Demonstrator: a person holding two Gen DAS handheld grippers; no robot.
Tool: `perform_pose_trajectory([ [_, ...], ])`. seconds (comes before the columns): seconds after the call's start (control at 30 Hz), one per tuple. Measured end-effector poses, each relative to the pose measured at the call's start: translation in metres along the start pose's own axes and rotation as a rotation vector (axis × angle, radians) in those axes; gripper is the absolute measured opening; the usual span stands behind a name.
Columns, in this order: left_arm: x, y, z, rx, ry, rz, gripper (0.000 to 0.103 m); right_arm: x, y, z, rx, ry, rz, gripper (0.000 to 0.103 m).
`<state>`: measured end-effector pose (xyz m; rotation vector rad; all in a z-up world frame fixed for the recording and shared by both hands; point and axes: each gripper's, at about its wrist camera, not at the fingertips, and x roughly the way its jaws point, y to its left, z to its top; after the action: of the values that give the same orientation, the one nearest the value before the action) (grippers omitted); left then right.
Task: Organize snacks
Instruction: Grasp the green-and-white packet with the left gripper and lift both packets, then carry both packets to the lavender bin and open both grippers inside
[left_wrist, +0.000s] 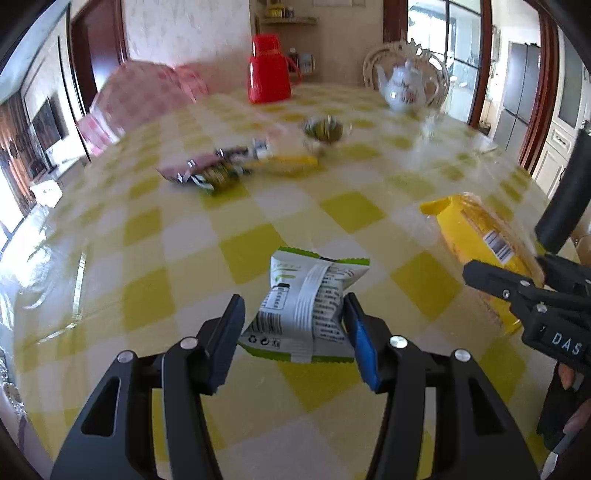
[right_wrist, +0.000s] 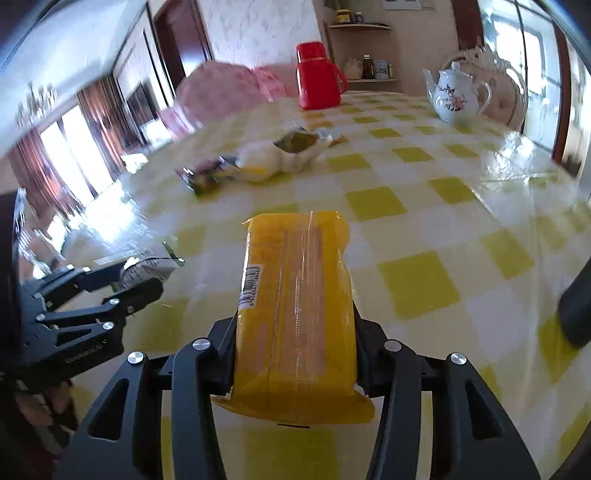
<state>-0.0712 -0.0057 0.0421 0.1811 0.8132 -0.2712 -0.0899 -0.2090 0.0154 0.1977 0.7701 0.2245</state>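
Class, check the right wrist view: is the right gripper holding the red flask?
No, the right gripper grips a yellow packet; the red flask stands far off.

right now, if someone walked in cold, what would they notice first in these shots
The yellow snack pack clamped in the right hand-held gripper, jutting forward over the yellow-checked table, grabs the eye first. Next comes the white-and-green snack packet between the fingers of the left hand-held gripper. At the table's far end stand a bright red thermos and a flowered white teapot.
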Motion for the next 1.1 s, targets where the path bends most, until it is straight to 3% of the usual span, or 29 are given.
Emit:
perform_pose_trajectory([
  [0.3,-0.060,0.018,-0.021,0.008,-0.076,0.028,0.055,-0.028,0.055,-0.001,-0.058,-0.040,0.086,0.047],
  [0.53,-0.093,0.058,-0.054,-0.026,-0.098,0.077,0.055,-0.033,0.115,-0.014,-0.160,-0.032,0.146,0.047],
  [0.9,-0.137,0.127,-0.109,-0.075,-0.092,0.155,0.056,-0.020,0.219,-0.046,-0.329,0.029,0.257,0.047],
  [1.1,-0.155,0.167,-0.143,-0.102,-0.055,0.233,0.056,-0.009,0.273,-0.068,-0.407,0.078,0.348,0.047],
])
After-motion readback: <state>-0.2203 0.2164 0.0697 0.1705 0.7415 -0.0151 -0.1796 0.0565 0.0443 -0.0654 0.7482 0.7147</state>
